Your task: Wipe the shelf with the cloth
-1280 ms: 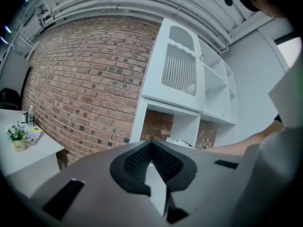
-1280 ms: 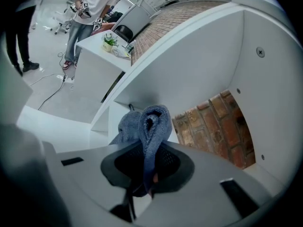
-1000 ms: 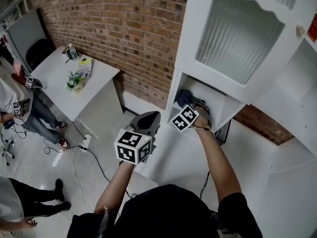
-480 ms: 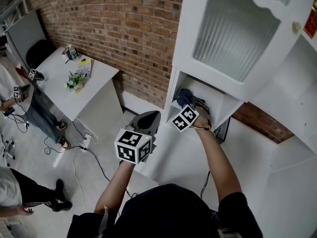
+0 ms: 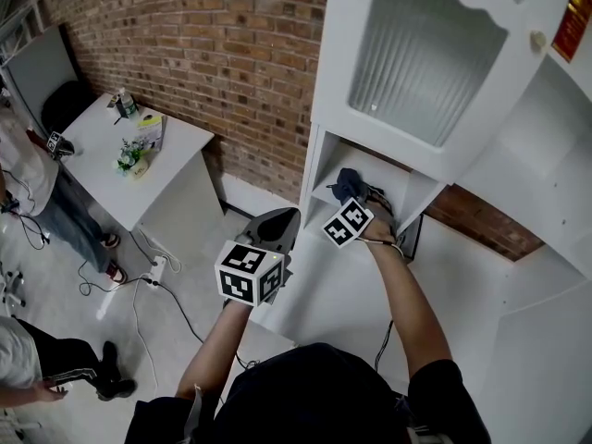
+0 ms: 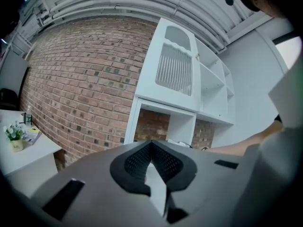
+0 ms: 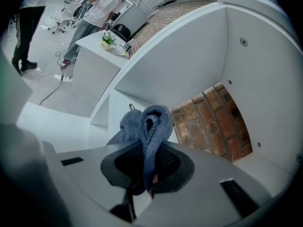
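White table (image 5: 171,155): stands at the brick wall, well left of the cabinet.
Left gripper (image 5: 285,215) (image 6: 150,145): held in front of the cabinet, outside the shelf; jaws pressed together with nothing between them.
Blue-grey knitted cloth (image 5: 348,183) (image 7: 150,122): folded and bunched, lying inside the shelf nearer its left wall.
Right gripper (image 5: 363,198) (image 7: 146,167): reaches into the shelf; jaws clenched on the cloth.
White open cabinet shelf (image 5: 322,195): bare brick shows at its back.
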